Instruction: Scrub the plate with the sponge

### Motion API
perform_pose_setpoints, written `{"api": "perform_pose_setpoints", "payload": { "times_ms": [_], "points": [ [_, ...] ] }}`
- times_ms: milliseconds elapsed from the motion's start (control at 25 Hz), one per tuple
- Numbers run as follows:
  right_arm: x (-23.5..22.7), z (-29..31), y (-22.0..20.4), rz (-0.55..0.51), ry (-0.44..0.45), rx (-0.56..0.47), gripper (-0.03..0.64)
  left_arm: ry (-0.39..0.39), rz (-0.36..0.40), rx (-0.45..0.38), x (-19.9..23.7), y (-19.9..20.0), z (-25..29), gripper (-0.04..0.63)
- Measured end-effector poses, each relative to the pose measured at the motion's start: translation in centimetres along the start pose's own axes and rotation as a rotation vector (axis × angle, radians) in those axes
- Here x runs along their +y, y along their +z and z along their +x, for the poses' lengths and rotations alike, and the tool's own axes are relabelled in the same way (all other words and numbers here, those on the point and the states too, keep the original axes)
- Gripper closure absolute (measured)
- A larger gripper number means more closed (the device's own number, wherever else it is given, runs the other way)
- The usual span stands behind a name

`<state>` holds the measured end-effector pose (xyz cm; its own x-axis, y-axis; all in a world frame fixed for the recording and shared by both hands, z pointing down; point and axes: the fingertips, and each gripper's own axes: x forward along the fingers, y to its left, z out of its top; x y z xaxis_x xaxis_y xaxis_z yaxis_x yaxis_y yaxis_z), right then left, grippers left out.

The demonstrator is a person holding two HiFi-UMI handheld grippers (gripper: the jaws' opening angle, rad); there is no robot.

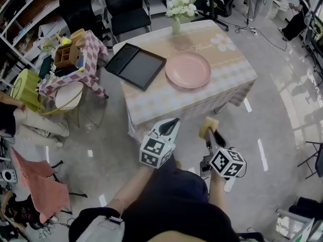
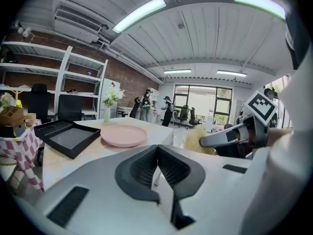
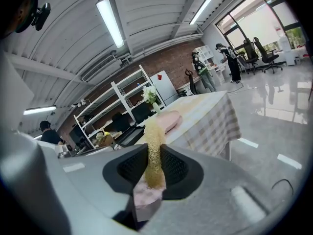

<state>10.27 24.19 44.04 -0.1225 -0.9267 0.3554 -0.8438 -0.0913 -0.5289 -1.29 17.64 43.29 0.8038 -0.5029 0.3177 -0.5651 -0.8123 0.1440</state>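
Sponge (image 3: pixel 154 151) pinched between right gripper (image 3: pixel 155 168) jaws, away from plate (image 1: pixel 187 69)

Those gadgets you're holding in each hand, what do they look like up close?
Both are light grey plastic shells. The left tongs and right tongs end in two jaws lined with black ribbed pads. Each carries a white cube printed with black square markers. The person wears a dark top.
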Motion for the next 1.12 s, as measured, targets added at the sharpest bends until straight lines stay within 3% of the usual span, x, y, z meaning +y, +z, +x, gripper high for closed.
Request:
{"api": "perform_pose_setpoints", "payload": {
  "times_ms": [360,840,1120],
  "points": [
    [-1.0,0.2,-0.6,0.022,-0.006,0.019,0.54,-0.026,-0.008,0.024,-0.7,-0.7,1.5,0.583],
    [-2.7,4.7,3.7,0.05,-0.004,0.01,0.541,-0.048,-0.046,0.006,2.2,2.2,7.2,0.583],
    [-2.8,8.9,6.6,0.04,0.015,0.017,0.541,-0.024,-0.053,-0.003,5.6,3.9,10.4,0.584]
  ]
}}
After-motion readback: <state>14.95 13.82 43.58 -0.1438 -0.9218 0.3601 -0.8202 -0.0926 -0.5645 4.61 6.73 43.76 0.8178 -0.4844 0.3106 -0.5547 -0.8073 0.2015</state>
